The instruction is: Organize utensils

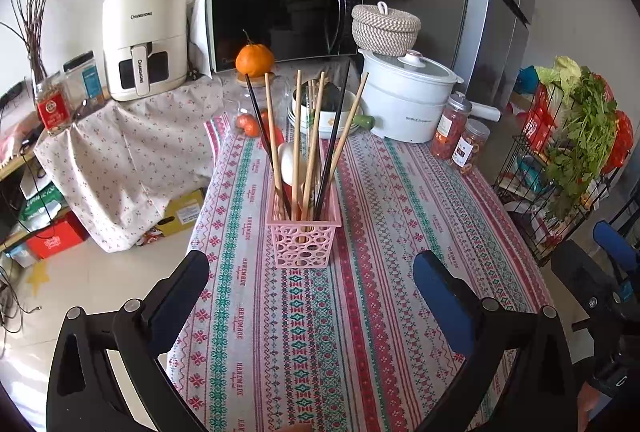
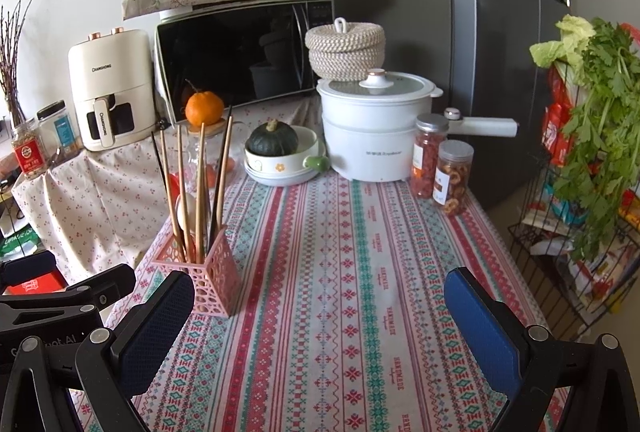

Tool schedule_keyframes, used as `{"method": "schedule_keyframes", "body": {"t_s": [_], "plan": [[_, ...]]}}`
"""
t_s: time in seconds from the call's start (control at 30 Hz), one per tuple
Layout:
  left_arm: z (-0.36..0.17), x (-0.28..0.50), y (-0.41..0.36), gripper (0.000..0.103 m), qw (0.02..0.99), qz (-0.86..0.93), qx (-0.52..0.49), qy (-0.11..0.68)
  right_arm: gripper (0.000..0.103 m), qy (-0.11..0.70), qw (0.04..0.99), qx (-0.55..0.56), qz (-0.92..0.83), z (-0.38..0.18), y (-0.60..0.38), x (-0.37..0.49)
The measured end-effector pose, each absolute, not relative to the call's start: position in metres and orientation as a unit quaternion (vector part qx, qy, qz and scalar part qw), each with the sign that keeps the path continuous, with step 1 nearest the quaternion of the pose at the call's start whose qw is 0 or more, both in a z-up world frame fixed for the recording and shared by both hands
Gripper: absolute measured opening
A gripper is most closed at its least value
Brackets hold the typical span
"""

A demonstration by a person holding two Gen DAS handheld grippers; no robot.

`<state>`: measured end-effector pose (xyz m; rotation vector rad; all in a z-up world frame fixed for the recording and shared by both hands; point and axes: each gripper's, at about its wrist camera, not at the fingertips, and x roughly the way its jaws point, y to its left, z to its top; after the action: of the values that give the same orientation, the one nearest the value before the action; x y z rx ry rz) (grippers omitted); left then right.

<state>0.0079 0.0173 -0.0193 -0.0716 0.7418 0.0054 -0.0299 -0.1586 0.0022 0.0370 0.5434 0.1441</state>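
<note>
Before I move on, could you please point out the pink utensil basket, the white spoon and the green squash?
pink utensil basket (image 1: 303, 245), left wrist view, front lattice wall.
white spoon (image 1: 287, 160), left wrist view, bowl.
green squash (image 2: 272, 141), right wrist view, front rind.

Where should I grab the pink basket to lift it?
Probably grip the pink basket low across its two side walls, coming in level from the near side. Chopsticks fan out above the rim, so a grab from above would bump them.
</note>
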Motion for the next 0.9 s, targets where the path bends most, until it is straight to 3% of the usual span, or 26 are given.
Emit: {"method": "schedule_keyframes", "body": {"t_s": [0.9], "plan": [[-0.0216, 0.0075, 0.0110, 0.103, 0.931, -0.001, -0.030, 0.363, 0.103, 0.279, 0.958, 0.013, 0.063, -0.0018, -0.1587, -0.0263]]}}
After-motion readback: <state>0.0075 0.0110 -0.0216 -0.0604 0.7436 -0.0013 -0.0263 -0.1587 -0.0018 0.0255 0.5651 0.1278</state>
